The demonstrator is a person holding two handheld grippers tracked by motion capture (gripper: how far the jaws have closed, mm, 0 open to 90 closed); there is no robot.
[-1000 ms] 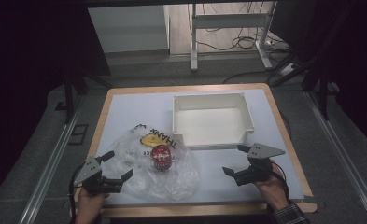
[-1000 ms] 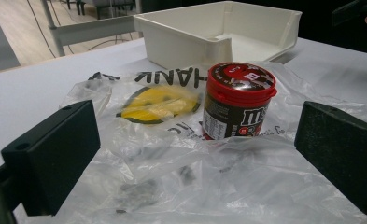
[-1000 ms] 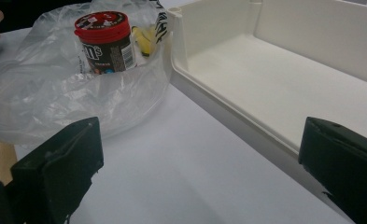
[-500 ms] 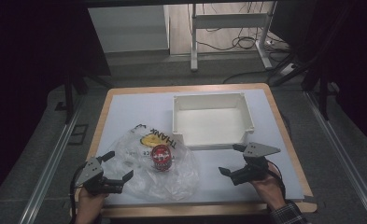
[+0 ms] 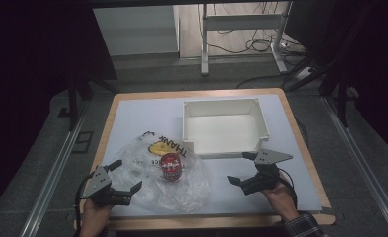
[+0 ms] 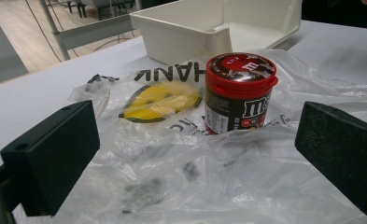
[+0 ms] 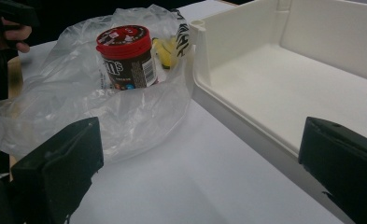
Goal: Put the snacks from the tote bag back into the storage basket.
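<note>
The candy jar [image 5: 171, 166] stood upright on a crumpled clear plastic bag [image 5: 162, 183] at the table's [image 5: 132, 118] six o'clock side, with the white bin [image 5: 224, 127] at its one o'clock. The left gripper [image 5: 124, 178], jaws spread, sat at the jar's eight o'clock; the right gripper [image 5: 242, 169], also spread and holding nothing, at its three o'clock.

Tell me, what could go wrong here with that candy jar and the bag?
The jar stands upright on the crumpled bag; tugging the film could tip it. The open left tool is at the bag's edge and might pinch only slippery plastic. The tub sits close behind, so a push could knock the jar against it.
</note>
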